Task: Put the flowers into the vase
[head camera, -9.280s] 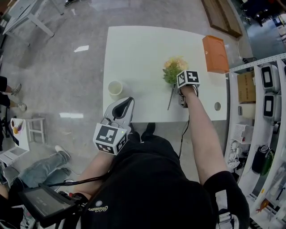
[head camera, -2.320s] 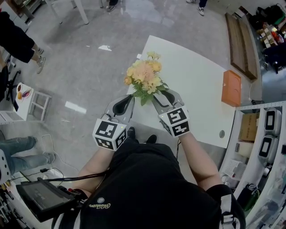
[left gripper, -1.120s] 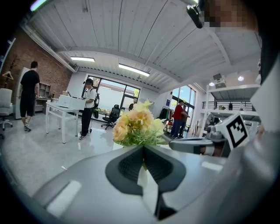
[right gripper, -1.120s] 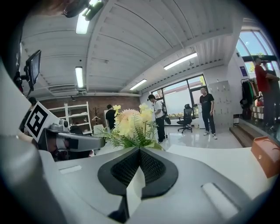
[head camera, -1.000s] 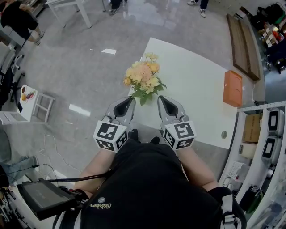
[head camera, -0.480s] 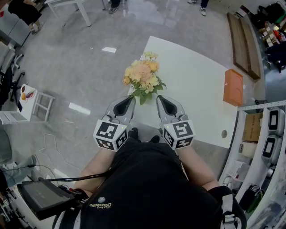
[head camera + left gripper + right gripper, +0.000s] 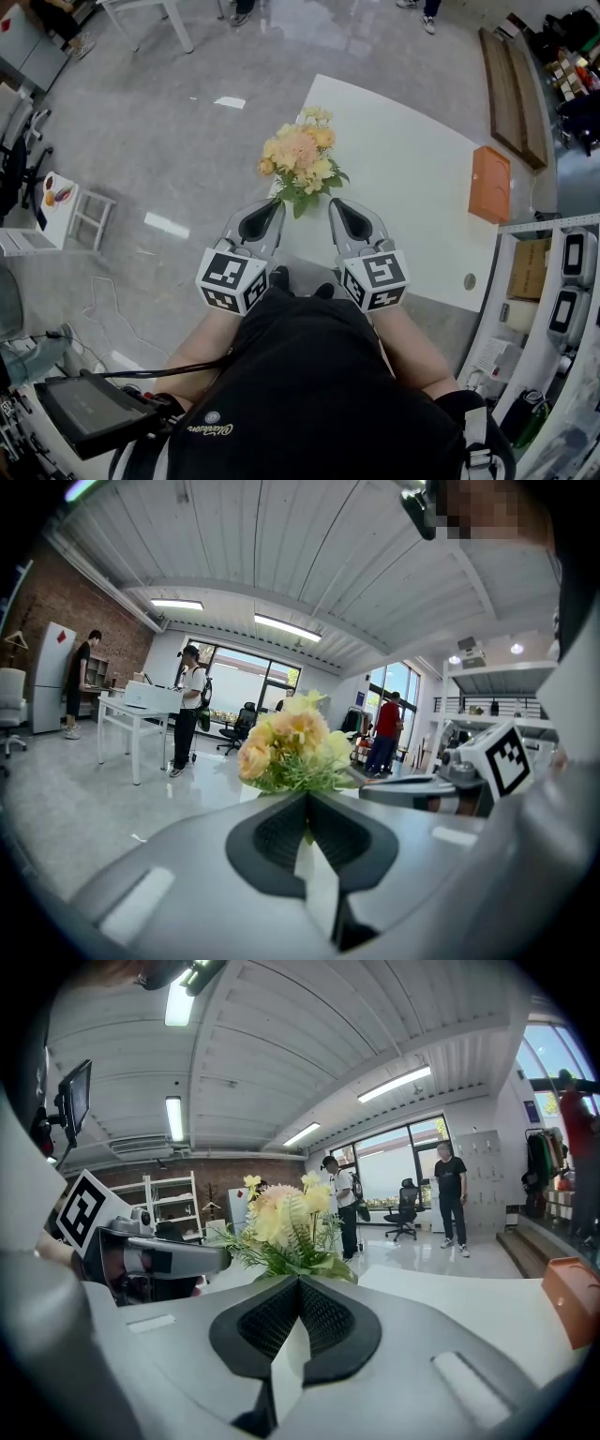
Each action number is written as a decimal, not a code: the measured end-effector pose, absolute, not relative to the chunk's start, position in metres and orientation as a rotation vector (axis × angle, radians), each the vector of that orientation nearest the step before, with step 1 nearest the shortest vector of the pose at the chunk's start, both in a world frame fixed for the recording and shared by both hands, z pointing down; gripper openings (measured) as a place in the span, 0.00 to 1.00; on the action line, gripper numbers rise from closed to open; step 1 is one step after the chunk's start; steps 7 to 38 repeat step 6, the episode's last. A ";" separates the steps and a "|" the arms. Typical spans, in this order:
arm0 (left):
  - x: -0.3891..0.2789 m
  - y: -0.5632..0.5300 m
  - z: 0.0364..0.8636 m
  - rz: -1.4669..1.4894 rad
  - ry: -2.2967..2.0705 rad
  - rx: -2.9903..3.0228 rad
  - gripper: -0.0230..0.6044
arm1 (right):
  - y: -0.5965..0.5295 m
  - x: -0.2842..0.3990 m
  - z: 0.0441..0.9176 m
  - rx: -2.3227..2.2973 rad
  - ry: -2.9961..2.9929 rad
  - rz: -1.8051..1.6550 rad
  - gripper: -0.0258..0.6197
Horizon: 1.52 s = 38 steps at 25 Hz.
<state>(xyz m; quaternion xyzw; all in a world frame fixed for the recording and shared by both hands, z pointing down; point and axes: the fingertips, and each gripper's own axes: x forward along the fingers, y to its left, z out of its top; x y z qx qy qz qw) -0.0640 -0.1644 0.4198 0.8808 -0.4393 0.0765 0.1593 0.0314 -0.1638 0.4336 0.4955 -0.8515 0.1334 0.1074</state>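
Note:
A bunch of yellow and peach flowers [image 7: 300, 159] with green leaves stands upright at the near left corner of the white table [image 7: 412, 178]. The blooms hide the vase under them. My left gripper [image 7: 272, 208] and right gripper [image 7: 336, 206] sit side by side just short of the bunch, apart from it. Both are shut with nothing between the pads. In the left gripper view the flowers [image 7: 292, 752] rise just beyond the closed tips [image 7: 307, 799]. The right gripper view shows the flowers [image 7: 286, 1227] past its closed tips [image 7: 298, 1283].
An orange box [image 7: 488, 184] lies at the table's right edge. White shelving [image 7: 562, 281] with devices stands to the right. Grey floor lies left of the table. People [image 7: 187, 705] stand far off by a white desk.
Long ago the flowers lay on the table at the right gripper and a cup stood empty. Since two seconds ago the right gripper has drawn back from the bunch. Nothing moved in the last second.

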 end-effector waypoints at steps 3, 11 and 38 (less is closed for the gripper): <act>-0.063 -0.164 0.420 0.218 -1.256 2.516 0.05 | -0.163 0.031 0.433 1.458 -2.507 0.396 0.04; -0.056 -0.161 0.417 0.219 -1.256 2.519 0.05 | -0.161 0.038 0.431 1.461 -2.509 0.395 0.04; -0.056 -0.161 0.417 0.219 -1.256 2.519 0.05 | -0.161 0.038 0.431 1.461 -2.509 0.395 0.04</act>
